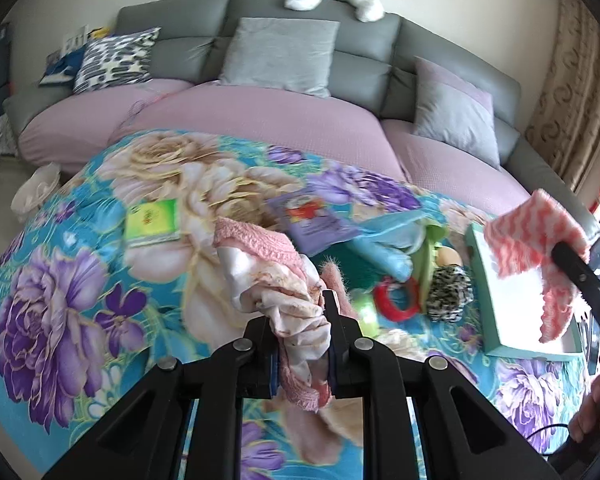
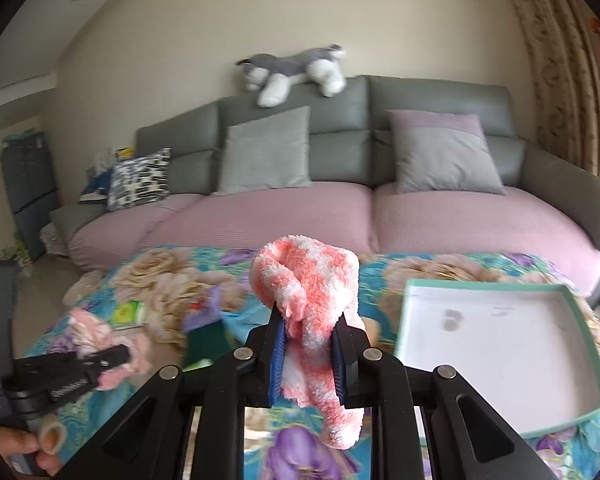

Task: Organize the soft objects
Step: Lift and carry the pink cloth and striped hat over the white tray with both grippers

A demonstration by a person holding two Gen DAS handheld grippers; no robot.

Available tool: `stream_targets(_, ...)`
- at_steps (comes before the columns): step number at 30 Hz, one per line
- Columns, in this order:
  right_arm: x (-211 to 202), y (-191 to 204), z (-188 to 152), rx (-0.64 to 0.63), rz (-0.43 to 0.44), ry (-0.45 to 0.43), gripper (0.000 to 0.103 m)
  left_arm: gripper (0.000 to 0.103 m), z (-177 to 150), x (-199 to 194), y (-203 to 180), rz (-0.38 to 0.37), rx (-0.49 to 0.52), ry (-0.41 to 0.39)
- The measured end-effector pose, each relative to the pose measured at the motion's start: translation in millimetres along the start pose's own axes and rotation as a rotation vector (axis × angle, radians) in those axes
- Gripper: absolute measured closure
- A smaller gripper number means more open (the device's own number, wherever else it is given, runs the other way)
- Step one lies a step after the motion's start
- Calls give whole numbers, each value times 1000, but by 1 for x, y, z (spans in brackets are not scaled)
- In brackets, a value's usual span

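My left gripper is shut on a pale floral cloth with pink lace trim, held above the flowered blanket. In the right wrist view the left gripper shows at lower left with that pink cloth bunched in it. My right gripper is shut on a fuzzy pink-and-white cloth, which drapes over and hangs below the fingers. From the left wrist view the same fuzzy cloth hangs over a shallow teal-rimmed box with a white inside.
On the blanket lie a green packet, a purple packet, a blue plastic bag, a red ring and a black-and-white scrunchie. Behind stands a grey sofa with cushions and a plush dog. A curtain hangs at right.
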State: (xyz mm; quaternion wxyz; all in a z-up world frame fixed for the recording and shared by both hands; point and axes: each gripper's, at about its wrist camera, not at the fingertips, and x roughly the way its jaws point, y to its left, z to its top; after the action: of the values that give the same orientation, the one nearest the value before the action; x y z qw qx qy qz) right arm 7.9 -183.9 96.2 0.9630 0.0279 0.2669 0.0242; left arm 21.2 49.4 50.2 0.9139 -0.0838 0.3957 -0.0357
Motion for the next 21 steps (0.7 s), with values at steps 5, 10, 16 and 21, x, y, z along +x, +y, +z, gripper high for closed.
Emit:
stream_targets(5,2,-57,-4,73,-131,29,82,85,10,5,-46,-37,93,22)
stream_targets(10,-2,-103,-7,122,-214,29,82,85,25,5,-104,-99,198,7)
stream_targets(16,-4,-153,-10,210,-260,21,82,85,35,24,-173,-191,288,0)
stream_targets(21,3,-174,-14,248,-300,37,82,84,39,60,-225,-290,338,36)
